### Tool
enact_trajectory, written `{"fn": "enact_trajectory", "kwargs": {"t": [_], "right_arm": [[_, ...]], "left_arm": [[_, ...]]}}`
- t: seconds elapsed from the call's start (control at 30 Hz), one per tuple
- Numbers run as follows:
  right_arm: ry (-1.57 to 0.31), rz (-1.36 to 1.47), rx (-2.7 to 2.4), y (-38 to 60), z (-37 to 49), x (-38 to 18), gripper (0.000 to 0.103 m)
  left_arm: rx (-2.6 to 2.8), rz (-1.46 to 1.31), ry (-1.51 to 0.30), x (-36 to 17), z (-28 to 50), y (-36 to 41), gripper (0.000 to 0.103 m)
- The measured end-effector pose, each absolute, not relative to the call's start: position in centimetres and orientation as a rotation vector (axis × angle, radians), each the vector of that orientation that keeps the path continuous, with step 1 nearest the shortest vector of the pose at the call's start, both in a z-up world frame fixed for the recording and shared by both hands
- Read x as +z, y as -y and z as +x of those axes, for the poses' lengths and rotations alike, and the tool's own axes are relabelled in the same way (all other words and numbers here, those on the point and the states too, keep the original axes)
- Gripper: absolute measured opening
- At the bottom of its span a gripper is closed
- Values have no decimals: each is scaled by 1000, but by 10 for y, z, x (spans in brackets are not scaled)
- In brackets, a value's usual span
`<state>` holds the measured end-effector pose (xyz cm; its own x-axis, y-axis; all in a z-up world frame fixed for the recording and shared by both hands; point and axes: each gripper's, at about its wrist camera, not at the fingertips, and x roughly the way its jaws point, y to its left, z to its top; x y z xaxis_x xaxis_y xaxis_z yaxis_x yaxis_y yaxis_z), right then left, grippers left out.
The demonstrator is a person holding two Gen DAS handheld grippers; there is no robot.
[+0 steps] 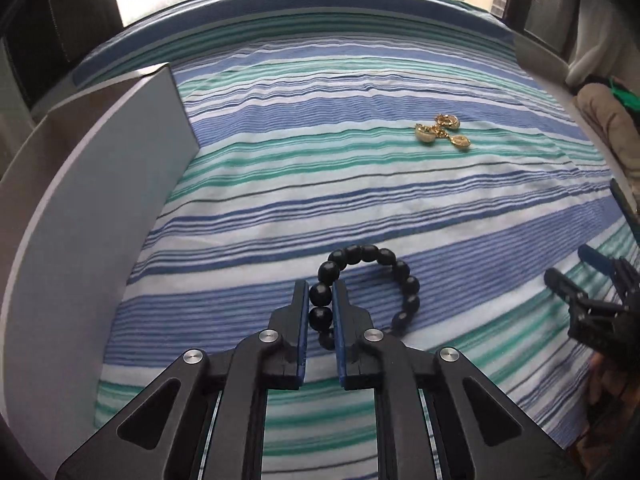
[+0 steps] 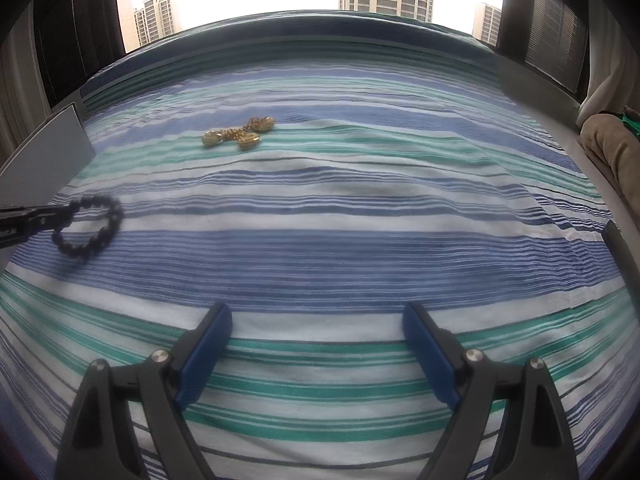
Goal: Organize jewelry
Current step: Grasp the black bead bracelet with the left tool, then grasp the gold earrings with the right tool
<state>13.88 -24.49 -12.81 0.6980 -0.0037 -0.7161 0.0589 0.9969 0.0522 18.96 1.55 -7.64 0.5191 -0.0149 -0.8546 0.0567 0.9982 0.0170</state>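
A striped sheet [image 2: 320, 248] covers a bed before a window with towers beyond. The left gripper [image 1: 321, 294], pitched steeply down, is nearly closed, its blue pads pinching beads on the near-left side of the black bracelet [image 1: 384, 276], whose remaining loop lies on the sheet; the right gripper [image 2: 318, 320] hangs wide apart over bare stripes, holding nothing. The left view shows a grey box [image 1: 80, 220] close by, while the right view shows the gold earrings [image 2: 238, 134] lying farther back, well apart from the bracelet.
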Motion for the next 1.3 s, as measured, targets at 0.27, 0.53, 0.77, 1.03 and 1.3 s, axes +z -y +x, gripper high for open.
{"fn": "enact_trajectory", "kwargs": {"t": [0.27,0.53,0.77,1.03,1.3], "right_arm": [[-798,74,-34,245,139,-128,89],[-903,344,176,261,166,-85,86],[-996,487,203,257,298,-50,36],[-1116,441,120,225,364,-89,34],[-1042,93,-7,180,355,-87,18]], "left_arm": [[14,-11,-988,-99,166,-52,46],[57,-35,-908,-116,160,-56,79],[27,-13,-921,-119,162,-49,92],[25,-14,-921,-119,162,-48,93],[25,-14,-921,-120,162,-47,94]]}}
